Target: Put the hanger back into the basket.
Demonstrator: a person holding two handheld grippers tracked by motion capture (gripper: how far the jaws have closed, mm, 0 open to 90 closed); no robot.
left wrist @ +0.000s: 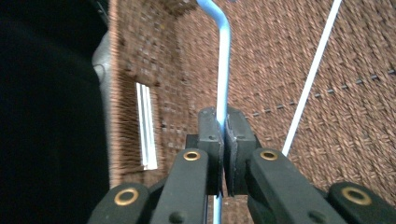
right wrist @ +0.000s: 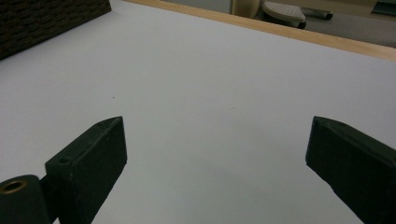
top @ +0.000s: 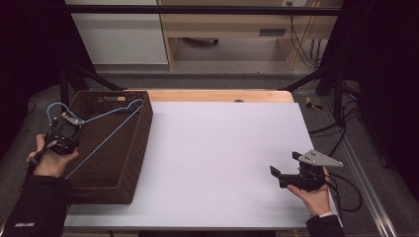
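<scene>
Hanger (top: 106, 121), light blue wire, sits across the brown woven basket (top: 129, 163) at the table's left; its hook end curls out past the basket's left wall, the long straight bars run slantwise over the basket floor; left gripper (top: 63, 134) is clamped tight on the wire near that hook, likely because the neck is the easiest spot to pinch a thin wire and steer it down into the basket; in the left gripper view the pads (left wrist: 211, 126) meet on the blue wire (left wrist: 223, 70) with no gap, wire running straight up between them; a second pale bar (left wrist: 310, 79) crosses the weave to the right.

Right gripper (top: 286, 173) rests low over the white table (top: 217, 148) at the right, well apart from the basket; jaws spread wide, nothing between them; the right gripper view has bare white surface between the two black pads (right wrist: 95, 154); probably just parked out of the way while the left hand works.

Hard to make out: whether the hanger's bars touch the basket floor or hang just above it; the hanger's lower corner is cut off behind the left hand (top: 52, 160); the left part of the left gripper view is dark; a pale slot (left wrist: 146, 126) in the basket wall is blurred, maybe a handle hole.
</scene>
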